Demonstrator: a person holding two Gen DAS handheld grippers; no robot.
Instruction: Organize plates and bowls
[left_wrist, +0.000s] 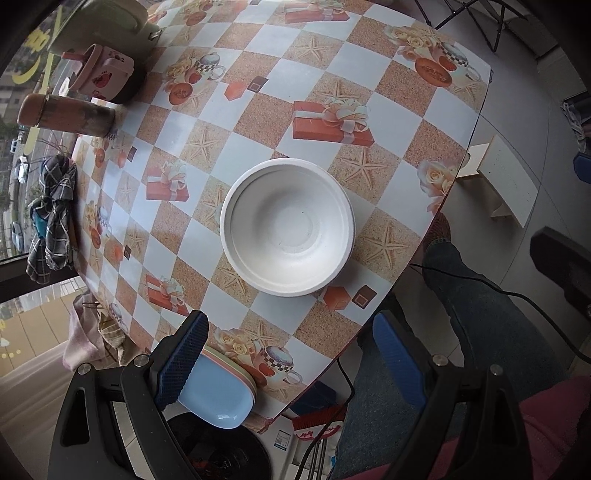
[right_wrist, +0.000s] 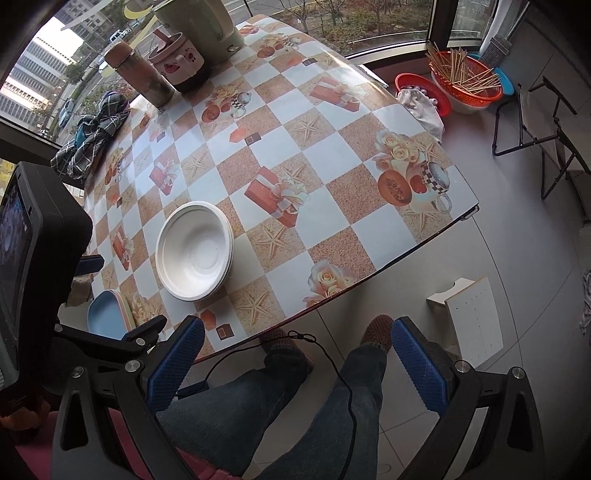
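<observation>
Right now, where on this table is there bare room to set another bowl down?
Free: the wide stretch beyond the white bowls toward the far right corner. Crowded: the far left corner with the kettle, pink jar and flask; the blue plate stack fills the near corner.

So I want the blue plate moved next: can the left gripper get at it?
Probably yes: the left gripper is open and empty, and the blue plate lies uncovered at the table edge beside one jaw.

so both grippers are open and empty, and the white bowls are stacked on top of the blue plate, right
Not quite. The white bowls stand apart from the blue plate, straight on the tablecloth; the right wrist view shows cloth between them. The rest holds: the left gripper and right gripper are both open and empty.
</observation>
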